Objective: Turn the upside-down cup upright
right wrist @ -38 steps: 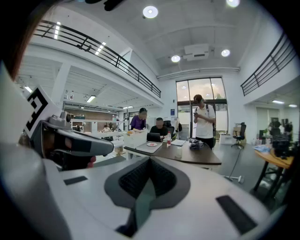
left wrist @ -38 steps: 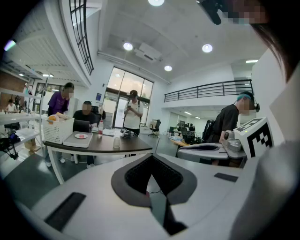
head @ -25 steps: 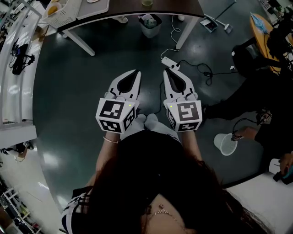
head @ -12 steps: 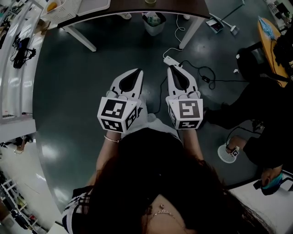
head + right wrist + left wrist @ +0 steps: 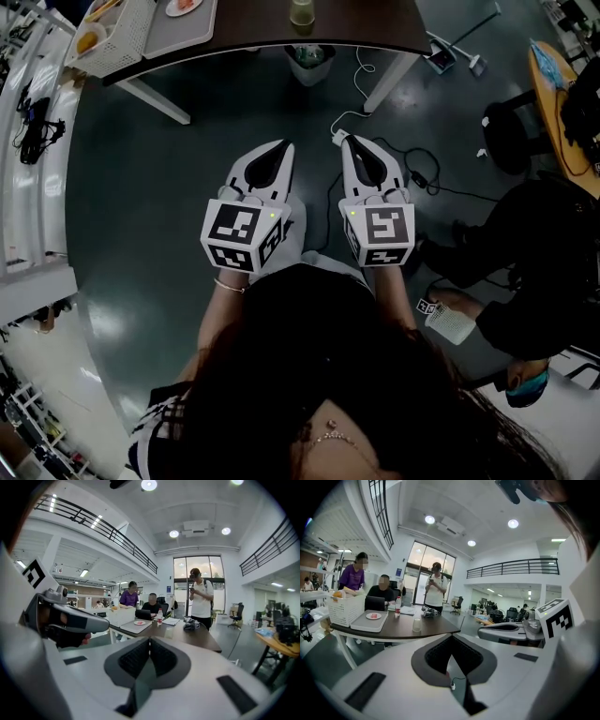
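Observation:
A translucent cup (image 5: 416, 625) stands upside down near the front edge of a dark brown table (image 5: 433, 626). The head view shows this cup (image 5: 301, 11) at the top edge, and the right gripper view shows the cup (image 5: 169, 632) faintly just above the jaws. My left gripper (image 5: 279, 147) and right gripper (image 5: 349, 141) are held side by side over the dark floor, well short of the table. Both point toward it. Each gripper is shut with nothing between its jaws, as both gripper views show for the left gripper (image 5: 451, 638) and the right gripper (image 5: 149, 639).
On the table's left part sit a grey tray with a plate (image 5: 370, 619) and a white basket (image 5: 345, 609). A bin (image 5: 310, 58) stands under the table. A power strip with cables (image 5: 412, 159) lies on the floor. People sit and stand behind the table. A person in black (image 5: 534, 281) sits at right.
The table and cup have come further into the head view as I move toward them. Both grippers stay shut and side by side. The seated person at right has shifted.

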`<state>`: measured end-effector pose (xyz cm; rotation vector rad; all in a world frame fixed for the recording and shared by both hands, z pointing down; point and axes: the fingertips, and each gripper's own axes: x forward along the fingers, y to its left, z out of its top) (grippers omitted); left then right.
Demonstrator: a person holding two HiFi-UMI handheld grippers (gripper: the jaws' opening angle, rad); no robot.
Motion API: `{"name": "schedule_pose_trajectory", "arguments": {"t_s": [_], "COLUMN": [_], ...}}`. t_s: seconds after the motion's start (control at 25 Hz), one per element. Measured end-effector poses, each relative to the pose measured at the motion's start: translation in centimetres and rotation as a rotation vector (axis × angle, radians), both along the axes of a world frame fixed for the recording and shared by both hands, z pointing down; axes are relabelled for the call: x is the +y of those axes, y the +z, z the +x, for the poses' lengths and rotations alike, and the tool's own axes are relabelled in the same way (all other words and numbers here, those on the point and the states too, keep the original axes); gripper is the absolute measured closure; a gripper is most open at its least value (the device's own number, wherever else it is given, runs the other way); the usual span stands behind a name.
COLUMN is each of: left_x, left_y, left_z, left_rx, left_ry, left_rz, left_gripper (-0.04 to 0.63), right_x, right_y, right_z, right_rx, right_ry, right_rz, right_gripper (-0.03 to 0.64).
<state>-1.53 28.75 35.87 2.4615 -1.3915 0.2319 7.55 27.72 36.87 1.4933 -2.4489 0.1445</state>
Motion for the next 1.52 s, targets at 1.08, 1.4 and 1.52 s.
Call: {"name": "schedule_pose_trajectory", "arguments": {"t_s": [1.08, 1.4, 1.52], "left_x": [-18.6, -24.6, -27.2], "left_y": [0.6, 0.8, 1.0], "left_z": [-3.6, -2.8, -2.3], "left_rx": [0.025, 0.011, 0.006], "left_ry": [0.062, 0.018, -0.003], "left_rz": [-0.011, -0.015, -0.019], "left_gripper": [0.592, 0.592, 0.592], "right_x": [-17.8, -24.2, -27.1], "right_y": [-1.0, -0.6, -0.1], "right_z": [-4.3, -3.6, -2.8], "right_rx": [-0.018, -0.024, -0.007], "right_ry": [0.03, -0.015, -0.026], "right_rz": [0.025, 0.017, 0.013], "right_gripper": [0.598, 0.598, 0.598]}}
